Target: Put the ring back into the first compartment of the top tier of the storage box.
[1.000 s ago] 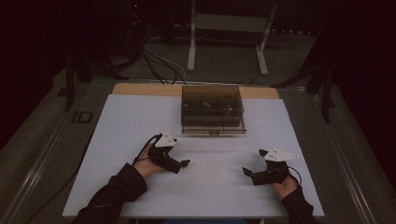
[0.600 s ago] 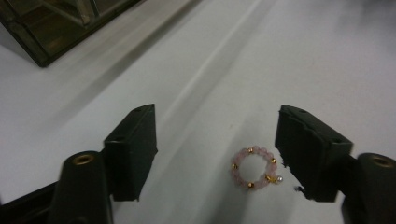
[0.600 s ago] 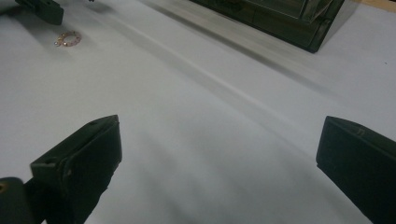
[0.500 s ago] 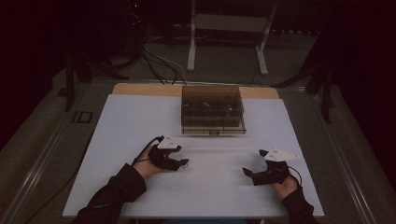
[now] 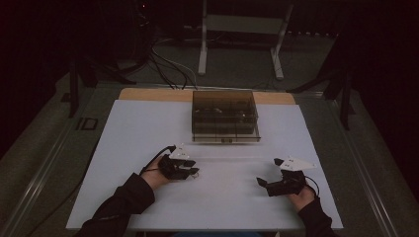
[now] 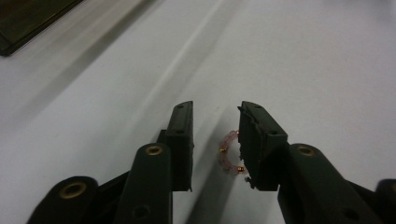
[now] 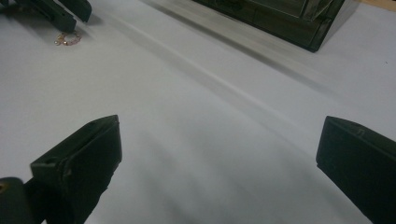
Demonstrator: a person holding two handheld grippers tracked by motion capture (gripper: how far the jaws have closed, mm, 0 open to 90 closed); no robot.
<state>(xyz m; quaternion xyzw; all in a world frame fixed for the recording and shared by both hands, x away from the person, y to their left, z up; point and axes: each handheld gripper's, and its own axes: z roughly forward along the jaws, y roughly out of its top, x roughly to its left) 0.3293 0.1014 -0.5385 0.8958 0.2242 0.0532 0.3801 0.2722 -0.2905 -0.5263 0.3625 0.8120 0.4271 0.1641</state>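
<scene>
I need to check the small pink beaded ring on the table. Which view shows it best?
The left gripper view: the small pink beaded ring with gold beads lies close up between the jaws. The right gripper view shows it small and far off; the high view cannot resolve it.

Bracelet (image 6: pixel 229 156) between left gripper (image 6: pixel 215 122) fingers (image 6: pixel 181 135)

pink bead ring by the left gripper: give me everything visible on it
The bead ring is a small loop of translucent pink beads with a few gold ones spaced around it. It lies flat on the white table, near the person's side, well short of the dark compartment box. It sits between the left gripper jaws, which have just been closing around it; one side is hidden behind a jaw, so contact cannot be told. From the right gripper view it rests on the table beside those jaw tips.
</scene>
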